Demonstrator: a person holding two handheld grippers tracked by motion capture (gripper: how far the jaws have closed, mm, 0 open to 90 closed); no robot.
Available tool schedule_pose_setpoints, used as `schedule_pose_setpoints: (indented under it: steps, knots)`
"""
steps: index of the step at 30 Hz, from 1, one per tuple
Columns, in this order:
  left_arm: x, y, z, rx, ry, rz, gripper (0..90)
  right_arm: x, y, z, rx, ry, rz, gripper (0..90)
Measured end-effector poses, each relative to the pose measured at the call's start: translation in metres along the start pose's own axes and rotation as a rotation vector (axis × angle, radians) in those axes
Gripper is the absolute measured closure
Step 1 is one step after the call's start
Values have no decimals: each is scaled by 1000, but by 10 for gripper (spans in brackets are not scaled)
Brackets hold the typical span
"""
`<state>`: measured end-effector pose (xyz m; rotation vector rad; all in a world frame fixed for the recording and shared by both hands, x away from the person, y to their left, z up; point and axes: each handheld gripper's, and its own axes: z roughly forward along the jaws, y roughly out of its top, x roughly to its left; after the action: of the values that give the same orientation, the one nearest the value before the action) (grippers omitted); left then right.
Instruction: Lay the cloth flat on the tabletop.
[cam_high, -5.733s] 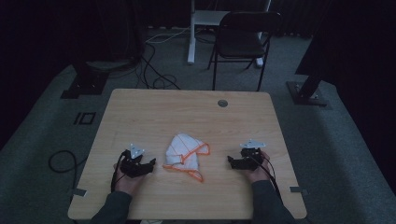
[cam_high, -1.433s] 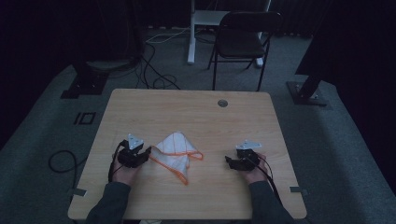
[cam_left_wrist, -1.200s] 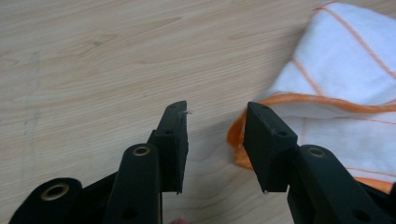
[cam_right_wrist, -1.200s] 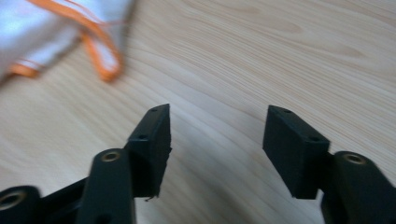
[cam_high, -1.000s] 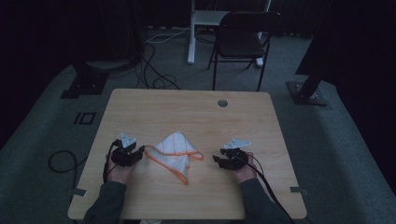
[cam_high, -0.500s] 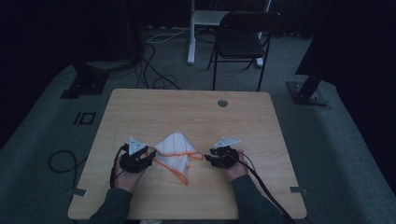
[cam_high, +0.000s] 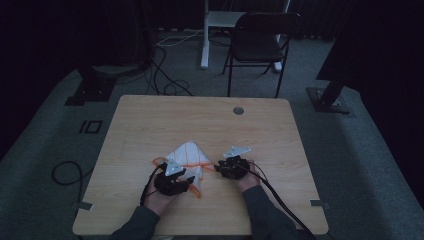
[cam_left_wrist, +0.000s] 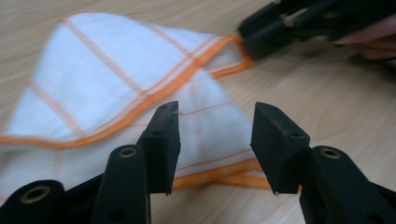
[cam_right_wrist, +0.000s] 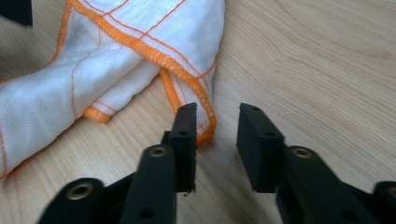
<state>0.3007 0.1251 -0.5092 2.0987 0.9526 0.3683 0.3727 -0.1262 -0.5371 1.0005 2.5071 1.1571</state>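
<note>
Wooden table, dim room: white cloth with orange trim lies bunched near the front edge, and we've brought both grippers in to flank it since a second ago. Left gripper has just been opening, jaws clear above the cloth's near hem, grasping nothing. Right gripper has just been closing beside the cloth's corner, pads not yet pinching; next comes a two-corner grab.

Cloth: white, orange hem, thin orange grid lines. Table: pale wood grain. Both grippers' jaws: black. Chair: black. Floor: grey carpet.
</note>
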Motion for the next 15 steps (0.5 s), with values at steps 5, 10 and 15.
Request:
schedule_pose_setpoints:
  steps: [5,10,15]
  knots:
    - [-11,-1,14,33,0,25,505,-1,0,1,-1,6,-18,871]
    - [-8,-7,23,89,28,33,641,-4,4,-7,-29,-14,-19,900]
    - [-4,-8,19,96,42,46,756,-8,7,-12,-48,22,0,797]
